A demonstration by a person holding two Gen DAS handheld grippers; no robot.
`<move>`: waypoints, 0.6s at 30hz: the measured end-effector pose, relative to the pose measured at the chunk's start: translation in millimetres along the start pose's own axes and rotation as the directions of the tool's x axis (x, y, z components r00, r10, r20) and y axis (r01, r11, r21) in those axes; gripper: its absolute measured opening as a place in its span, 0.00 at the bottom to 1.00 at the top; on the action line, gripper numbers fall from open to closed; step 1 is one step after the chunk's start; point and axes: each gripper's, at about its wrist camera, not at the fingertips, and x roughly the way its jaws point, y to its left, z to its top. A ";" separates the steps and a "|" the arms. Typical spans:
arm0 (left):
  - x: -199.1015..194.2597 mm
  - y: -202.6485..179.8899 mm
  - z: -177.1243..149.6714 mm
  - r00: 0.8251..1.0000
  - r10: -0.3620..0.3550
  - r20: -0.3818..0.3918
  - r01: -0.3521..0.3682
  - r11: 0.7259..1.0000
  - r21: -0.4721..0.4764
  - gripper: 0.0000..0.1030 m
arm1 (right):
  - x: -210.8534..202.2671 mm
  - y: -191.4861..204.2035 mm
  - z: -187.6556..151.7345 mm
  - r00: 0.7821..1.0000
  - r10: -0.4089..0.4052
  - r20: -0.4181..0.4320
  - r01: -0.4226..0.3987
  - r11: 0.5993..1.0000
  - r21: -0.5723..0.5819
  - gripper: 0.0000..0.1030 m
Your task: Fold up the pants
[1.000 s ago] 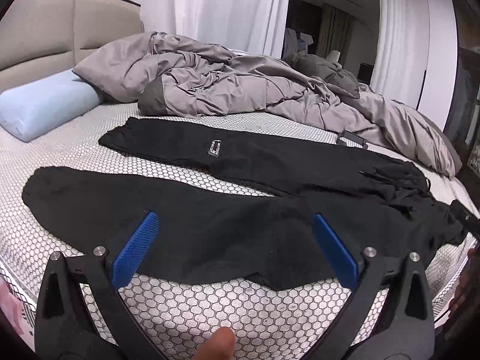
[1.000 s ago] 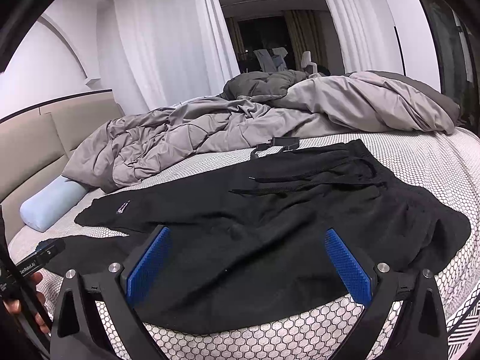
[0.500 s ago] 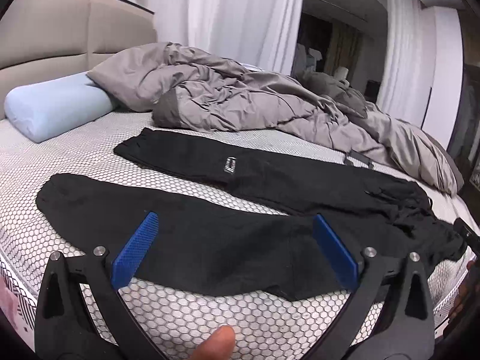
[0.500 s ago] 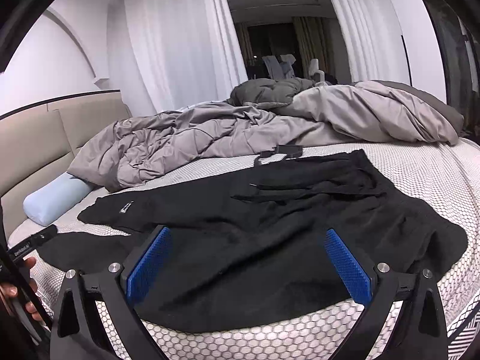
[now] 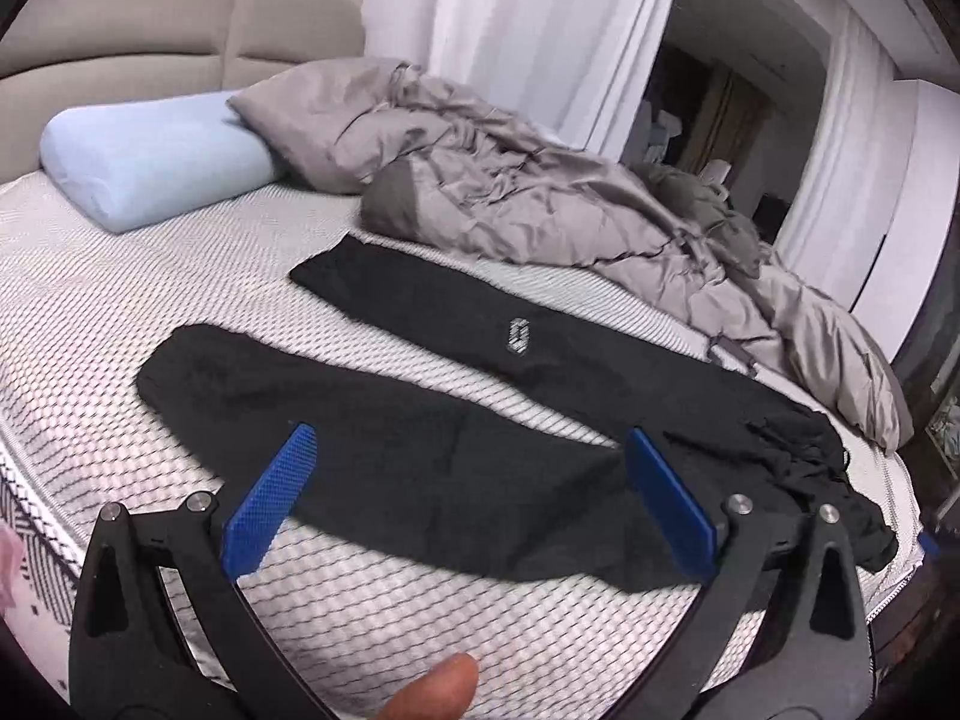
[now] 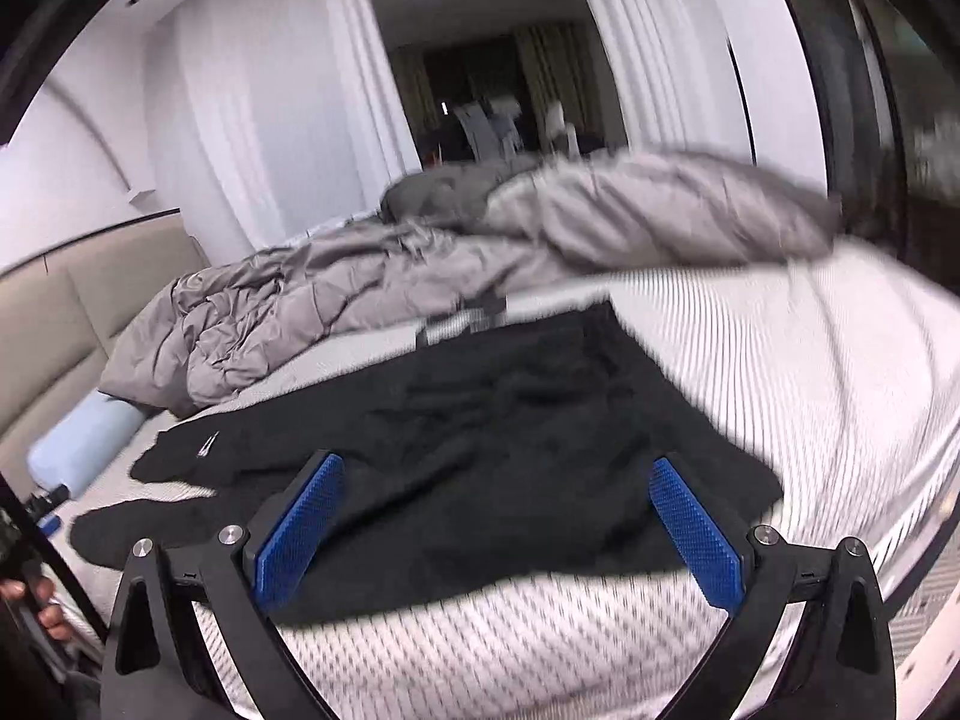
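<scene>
Black pants (image 5: 420, 456) lie spread flat on the white patterned mattress (image 5: 120, 324), legs apart and pointing left, waistband with a drawstring at the right. A small white label (image 5: 517, 336) marks the far leg. My left gripper (image 5: 468, 468) hovers open over the near leg, its blue pads (image 5: 270, 501) wide apart and empty. In the right wrist view the same pants (image 6: 510, 420) show their waist end, and my right gripper (image 6: 492, 498) hangs open above the near hem of the waist. That view is blurred.
A crumpled grey duvet (image 5: 540, 198) is piled along the far side of the bed, with a light blue bolster pillow (image 5: 150, 156) by the beige headboard (image 5: 150, 18). A thumb (image 5: 438, 690) shows at the bottom edge. White curtains (image 6: 270, 120) hang behind.
Both cameras have swung: the left view turned towards the leg ends and the pillow, the right view tilted and blurred with motion. The pants have not moved and both grippers stay open.
</scene>
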 end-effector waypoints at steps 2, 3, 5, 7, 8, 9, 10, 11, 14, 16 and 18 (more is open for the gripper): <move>1.4 8.7 -0.1 1.000 0.022 -0.017 -0.022 1.000 0.001 0.99 | 4.7 -17.4 -10.4 0.998 0.028 -0.052 -0.025 0.998 0.058 0.98; 1.7 14.7 0.5 0.999 0.038 -0.024 -0.038 0.999 -0.004 0.99 | 6.5 -24.1 -14.7 0.997 0.042 -0.062 -0.037 0.996 0.082 0.97; 2.2 26.7 1.6 0.997 0.074 -0.032 -0.075 0.997 -0.020 0.99 | 11.7 -37.7 -22.3 0.994 0.071 -0.080 -0.059 0.988 0.141 0.91; 1.6 40.4 1.5 0.995 0.095 -0.037 -0.096 0.995 -0.037 0.99 | 17.6 -51.2 -26.6 0.991 0.090 -0.101 -0.069 0.978 0.199 0.88; 1.7 46.8 1.4 0.994 0.103 -0.041 -0.104 0.993 -0.046 0.99 | 20.0 -59.7 -27.9 0.989 0.098 -0.109 -0.070 0.971 0.229 0.88; 1.7 54.5 1.1 0.993 0.107 -0.046 -0.110 0.992 -0.063 0.98 | 20.6 -63.8 -28.5 0.989 0.093 -0.114 -0.063 0.968 0.242 0.88; 1.4 62.3 0.7 0.993 0.108 -0.054 -0.113 0.990 -0.083 0.98 | 20.8 -67.9 -28.9 0.989 0.087 -0.116 -0.056 0.967 0.248 0.88; 1.2 69.3 0.2 0.992 0.108 -0.061 -0.113 0.988 -0.100 0.98 | 19.0 -73.5 -29.4 0.990 0.080 -0.117 -0.049 0.966 0.253 0.88; 2.5 83.2 -1.1 0.991 0.112 -0.076 -0.121 0.984 -0.128 0.97 | 20.7 -89.9 -31.2 0.987 0.086 -0.135 -0.042 0.953 0.300 0.88; 5.8 91.9 -2.0 0.991 0.102 -0.090 -0.116 0.981 -0.159 0.96 | 25.3 -107.6 -34.0 0.984 0.120 -0.132 -0.063 0.926 0.373 0.86; 8.9 97.0 -2.1 0.988 0.117 -0.098 -0.132 0.977 -0.169 0.96 | 31.6 -119.0 -34.8 0.981 0.152 -0.123 -0.085 0.898 0.431 0.83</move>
